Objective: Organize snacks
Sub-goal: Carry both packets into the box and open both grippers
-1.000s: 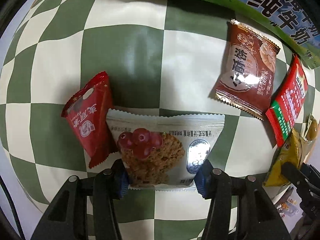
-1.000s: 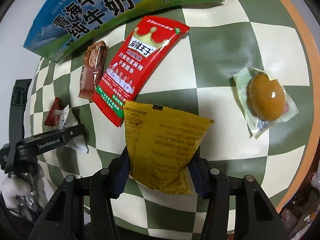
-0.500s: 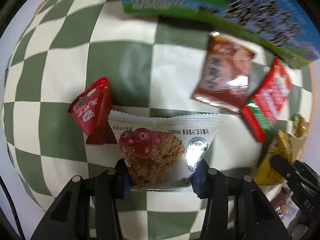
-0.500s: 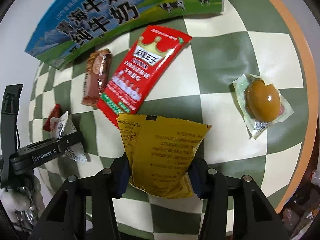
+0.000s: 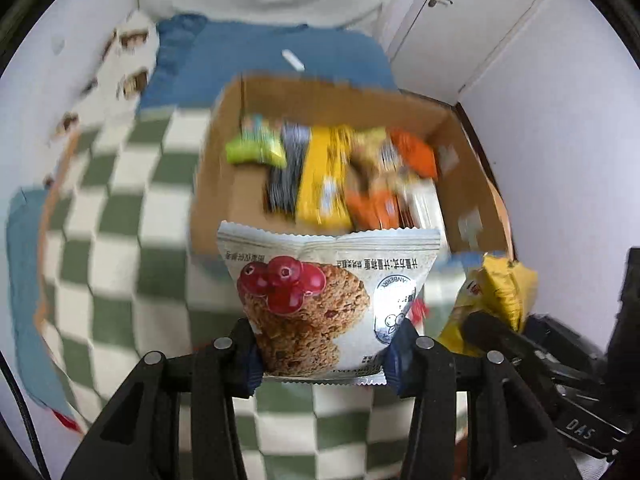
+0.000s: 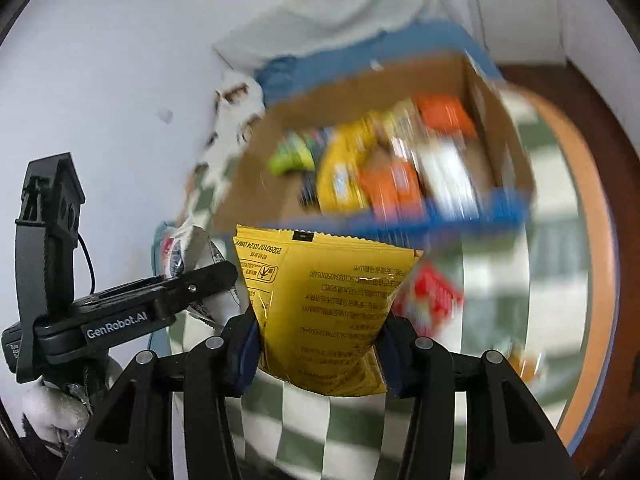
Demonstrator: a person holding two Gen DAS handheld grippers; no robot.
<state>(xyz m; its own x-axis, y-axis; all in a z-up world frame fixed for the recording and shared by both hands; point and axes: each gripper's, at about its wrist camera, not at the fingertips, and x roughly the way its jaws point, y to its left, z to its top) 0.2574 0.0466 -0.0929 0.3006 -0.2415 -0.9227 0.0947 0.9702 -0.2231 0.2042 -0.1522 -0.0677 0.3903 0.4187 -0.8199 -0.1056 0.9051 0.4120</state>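
Packets (image 5: 320,300) now off checkered cloth (image 5: 120,240), apparently nearer box (image 5: 448,120).

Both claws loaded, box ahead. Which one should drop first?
Probably left. The left claw holds the oat cookie packet just in front of the cardboard box, near its bare side. The right claw holds the yellow packet facing the fuller side.

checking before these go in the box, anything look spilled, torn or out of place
Nothing stands out. The left gripper is shut on the intact cranberry oat packet, the right gripper on the yellow packet. The cardboard box ahead holds its snacks inside, though motion blur hides detail.
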